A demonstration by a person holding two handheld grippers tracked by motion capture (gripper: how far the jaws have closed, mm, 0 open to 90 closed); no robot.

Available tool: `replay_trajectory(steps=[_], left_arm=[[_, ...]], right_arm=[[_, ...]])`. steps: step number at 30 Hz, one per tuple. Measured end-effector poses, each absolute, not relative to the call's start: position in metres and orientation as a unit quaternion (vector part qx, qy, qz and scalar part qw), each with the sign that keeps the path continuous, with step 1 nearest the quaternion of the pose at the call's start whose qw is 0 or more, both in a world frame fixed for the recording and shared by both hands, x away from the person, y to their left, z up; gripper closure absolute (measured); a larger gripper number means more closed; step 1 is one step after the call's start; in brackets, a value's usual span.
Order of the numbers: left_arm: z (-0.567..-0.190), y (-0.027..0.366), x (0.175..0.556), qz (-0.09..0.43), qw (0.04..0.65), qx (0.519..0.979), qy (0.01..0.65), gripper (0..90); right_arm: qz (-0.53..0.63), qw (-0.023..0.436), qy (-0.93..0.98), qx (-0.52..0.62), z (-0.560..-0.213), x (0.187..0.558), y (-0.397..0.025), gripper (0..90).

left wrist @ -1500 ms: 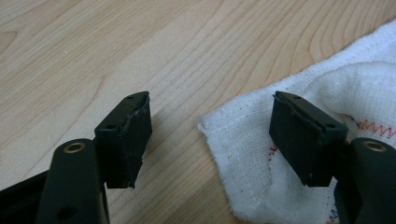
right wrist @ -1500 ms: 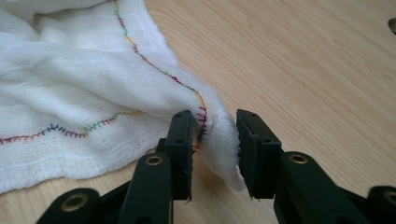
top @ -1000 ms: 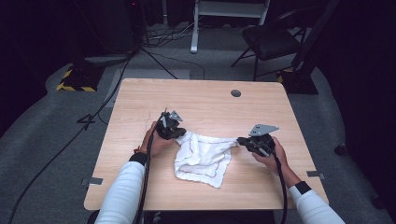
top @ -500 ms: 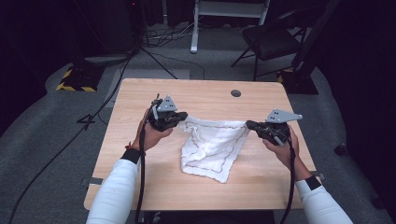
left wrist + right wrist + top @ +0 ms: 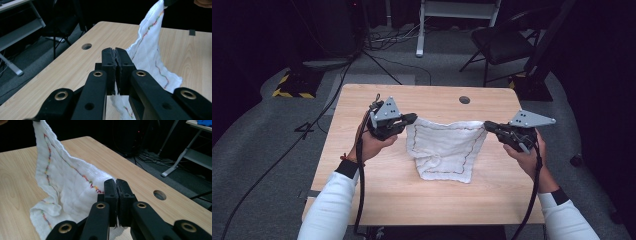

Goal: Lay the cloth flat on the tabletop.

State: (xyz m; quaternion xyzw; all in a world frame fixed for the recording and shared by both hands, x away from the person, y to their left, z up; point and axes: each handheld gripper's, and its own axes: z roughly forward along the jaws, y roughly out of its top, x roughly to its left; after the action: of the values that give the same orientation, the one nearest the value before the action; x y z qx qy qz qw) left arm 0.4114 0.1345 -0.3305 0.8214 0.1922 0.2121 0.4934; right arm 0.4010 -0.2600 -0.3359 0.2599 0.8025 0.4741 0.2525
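A white cloth [image 5: 444, 147] with multicoloured stitching hangs stretched between both grippers above the wooden table [image 5: 427, 200]; its lower part rests on the tabletop. My left gripper [image 5: 413, 119] is shut on the cloth's left top corner. My right gripper [image 5: 487, 126] is shut on the right top corner. In the left gripper view the jaws [image 5: 115, 53] pinch the cloth [image 5: 150, 47], which rises to the other gripper at top right. In the right gripper view the gripper [image 5: 115, 183] clamps the cloth [image 5: 62, 185], which rises to the top left.
A round cable hole [image 5: 464, 99] lies near the table's far edge. A black chair [image 5: 504, 42] and a white desk frame [image 5: 452, 20] stand beyond the table. Cables [image 5: 337, 95] run over the grey floor at left.
Both grippers have lifted and moved apart, away from the person. The cloth went from a crumpled heap on the table to hanging stretched between them.
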Motion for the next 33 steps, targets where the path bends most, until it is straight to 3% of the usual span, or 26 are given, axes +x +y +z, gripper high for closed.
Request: replay_trajectory(steps=[10, 23, 28, 33], left_arm=[[-0.32, 0.138, 0.384, 0.216, 0.491, 0.828, 0.16, 86.6], [-0.3, 0.147, 0.346, 0.229, 0.511, 0.818, 0.13, 86.6], [-0.306, 0.146, 0.359, 0.223, 0.512, 0.817, 0.142, 86.5], [-0.322, 0.14, 0.386, 0.21, 0.507, 0.818, 0.171, 86.5]], right_arm=[[0.481, 0.253, 0.802, 0.246, -0.322, 0.38, -0.267, 88.0], [0.492, 0.253, 0.804, 0.216, -0.299, 0.324, -0.271, 88.0], [0.495, 0.256, 0.799, 0.225, -0.293, 0.331, -0.27, 87.9], [0.481, 0.253, 0.8, 0.253, -0.304, 0.365, -0.267, 88.0]])
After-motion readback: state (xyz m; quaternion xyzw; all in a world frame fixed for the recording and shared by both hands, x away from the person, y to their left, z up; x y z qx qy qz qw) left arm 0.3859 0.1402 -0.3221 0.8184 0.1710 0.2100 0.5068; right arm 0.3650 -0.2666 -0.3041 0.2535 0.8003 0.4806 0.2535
